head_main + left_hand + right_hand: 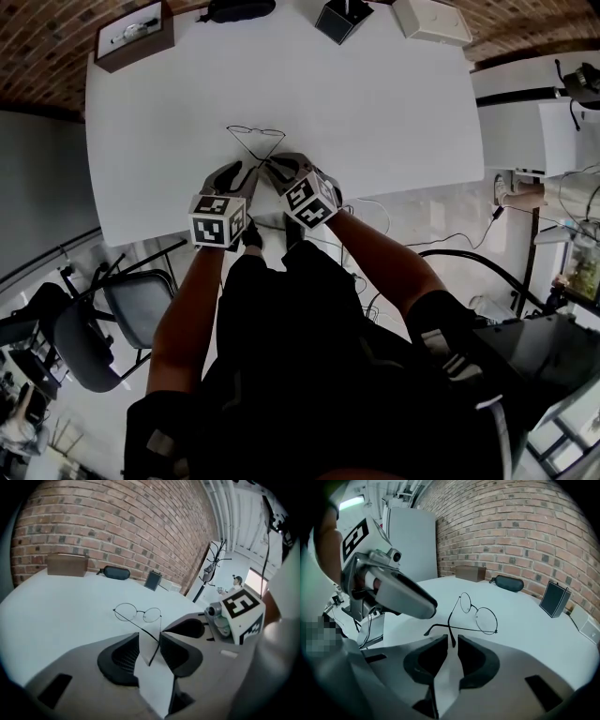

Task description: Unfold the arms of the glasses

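Thin round wire-rimmed glasses (255, 131) stand on the white table (394, 103), lenses away from me, their two arms crossing as they run back toward the grippers. My left gripper (249, 172) is open: in the left gripper view one arm's curved end (151, 656) lies loose in the wide gap of the left gripper (150, 641). In the right gripper view the right gripper (452, 641) stands only narrowly apart. The other arm's tip (452, 639) sits between its jaws with a sliver of table showing on each side. The two grippers are close together at the table's near edge.
Along the far edge stand a brown box (134, 35), a black glasses case (241, 9), a small dark stand (342, 17) and a white box (431, 21). A chair (103, 319) stands on the floor at my left.
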### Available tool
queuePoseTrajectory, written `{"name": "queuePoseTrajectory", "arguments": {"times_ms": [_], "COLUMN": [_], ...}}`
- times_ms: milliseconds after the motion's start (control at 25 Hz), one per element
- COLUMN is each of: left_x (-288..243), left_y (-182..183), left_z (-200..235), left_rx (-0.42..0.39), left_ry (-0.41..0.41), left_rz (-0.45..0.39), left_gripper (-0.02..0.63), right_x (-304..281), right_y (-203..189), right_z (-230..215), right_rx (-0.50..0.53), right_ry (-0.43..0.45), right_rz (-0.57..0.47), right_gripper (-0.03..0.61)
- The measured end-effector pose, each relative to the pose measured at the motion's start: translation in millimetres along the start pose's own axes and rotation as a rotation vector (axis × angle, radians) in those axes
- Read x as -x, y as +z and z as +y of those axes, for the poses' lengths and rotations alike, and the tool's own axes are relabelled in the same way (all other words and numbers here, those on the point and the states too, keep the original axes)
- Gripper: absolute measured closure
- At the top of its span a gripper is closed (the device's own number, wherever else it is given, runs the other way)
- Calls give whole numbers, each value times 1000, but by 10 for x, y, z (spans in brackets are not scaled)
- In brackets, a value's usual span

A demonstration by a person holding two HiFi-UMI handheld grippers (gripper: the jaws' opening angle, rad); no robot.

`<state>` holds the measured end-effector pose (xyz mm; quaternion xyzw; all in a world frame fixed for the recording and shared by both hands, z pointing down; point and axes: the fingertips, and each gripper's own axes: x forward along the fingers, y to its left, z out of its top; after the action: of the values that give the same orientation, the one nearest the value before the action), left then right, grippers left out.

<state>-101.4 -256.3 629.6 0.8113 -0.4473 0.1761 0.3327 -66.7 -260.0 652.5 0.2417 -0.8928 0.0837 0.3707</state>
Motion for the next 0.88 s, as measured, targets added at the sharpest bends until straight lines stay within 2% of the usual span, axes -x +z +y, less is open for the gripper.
{"name": "queuePoseTrajectory", "arguments": {"times_ms": [80, 160, 320, 440, 520, 720, 880], "left_x": [-11, -40, -139, -239, -284, -266, -341], "left_y": [97, 137, 171, 210, 238, 292, 191], "left_z": [123, 193, 240, 302, 262, 247, 269], "left_rx": [28, 71, 138, 132, 120, 109, 107], "left_ry": [46, 56, 36, 54, 54, 116, 119], "left_rz": [-12, -1, 1, -43, -38, 27, 63], "left_gripper": [476, 477, 477, 476, 476, 477, 477], "right_x": [40, 106, 207, 216, 211, 123, 74], "right_y": [9, 35, 158, 183, 165, 119, 83], "right_z": [-5, -39, -173, -274, -320, -314, -323], "right_rx": [-65, -170, -369, -491, -557, -640, -652], "right_ry": [-5, -25, -85, -140, -173, -183, -187], "right_rz": [-7, -28, -84, -80, -65, -29, -18], "right_gripper": [488, 458, 451, 448, 448, 448, 448]}}
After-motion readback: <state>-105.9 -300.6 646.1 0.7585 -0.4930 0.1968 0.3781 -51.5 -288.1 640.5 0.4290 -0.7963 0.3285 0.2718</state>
